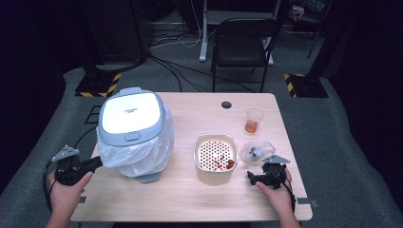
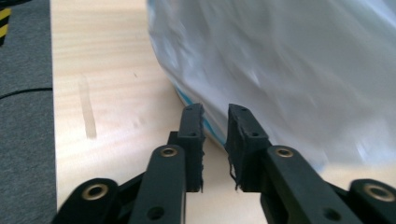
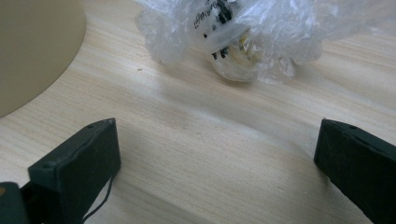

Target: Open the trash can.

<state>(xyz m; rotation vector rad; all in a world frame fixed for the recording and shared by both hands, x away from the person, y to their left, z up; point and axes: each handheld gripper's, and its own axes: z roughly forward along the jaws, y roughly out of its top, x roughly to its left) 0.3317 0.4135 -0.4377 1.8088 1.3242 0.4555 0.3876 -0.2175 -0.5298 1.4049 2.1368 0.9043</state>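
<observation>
left tongs (image 2: 215, 140) | nearly closed | beside bagged bin (image 2: 289, 65)

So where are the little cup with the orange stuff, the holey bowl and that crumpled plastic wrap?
Cup (image 1: 253, 120): high view, on its clear side wall.
Holey bowl (image 1: 199, 154): high view, on its left rim.
Crumpled plastic wrap (image 3: 168, 28): right gripper view, on its left folds.

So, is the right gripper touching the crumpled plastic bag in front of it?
Apart. In the right gripper view, bare wooden table lies between the open jaws of the right gripper and the crumpled plastic bag.
</observation>
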